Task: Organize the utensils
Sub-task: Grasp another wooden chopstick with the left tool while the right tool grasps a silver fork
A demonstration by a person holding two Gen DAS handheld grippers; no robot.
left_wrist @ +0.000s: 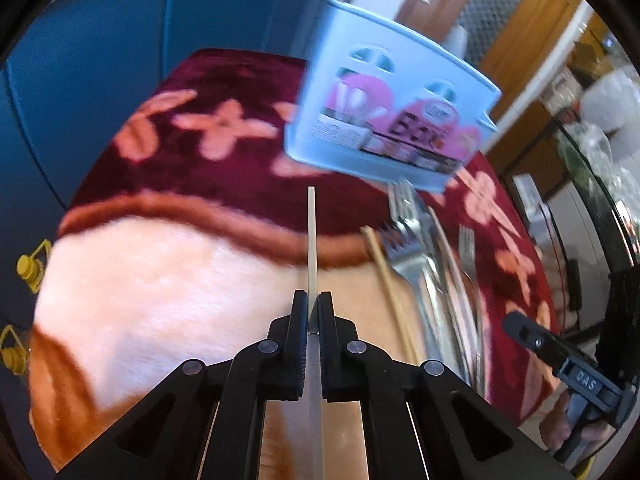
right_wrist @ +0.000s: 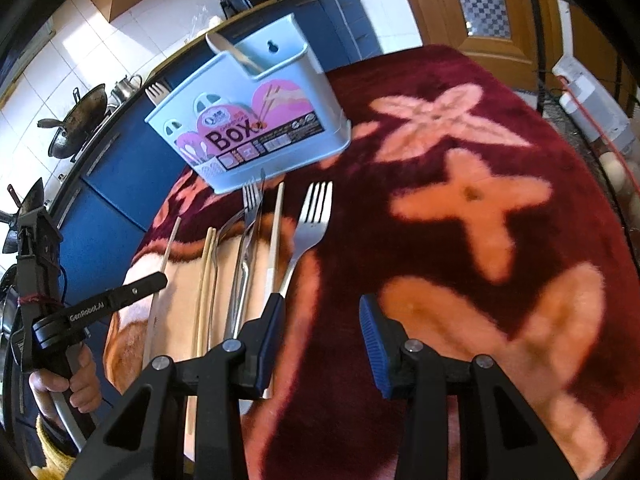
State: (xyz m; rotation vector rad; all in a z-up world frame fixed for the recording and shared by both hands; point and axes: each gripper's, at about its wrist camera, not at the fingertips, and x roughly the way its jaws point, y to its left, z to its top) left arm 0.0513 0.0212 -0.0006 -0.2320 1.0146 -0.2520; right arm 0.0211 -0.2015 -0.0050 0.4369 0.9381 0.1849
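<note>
Left wrist view: we pinch a chopstick (left_wrist: 311, 240) in our left gripper (left_wrist: 314, 312), right gripper (right_wrist: 320, 320) spread empty; next, carry it to the blue box (left_wrist: 384, 116) at one o'clock.

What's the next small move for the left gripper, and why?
Probably lift and carry toward the blue utensil box. The left gripper is already shut on a single chopstick, which sticks out ahead of the fingertips, and the box stands just beyond, up and to the right in the left wrist view. The right gripper is open and empty near the forks.
</note>
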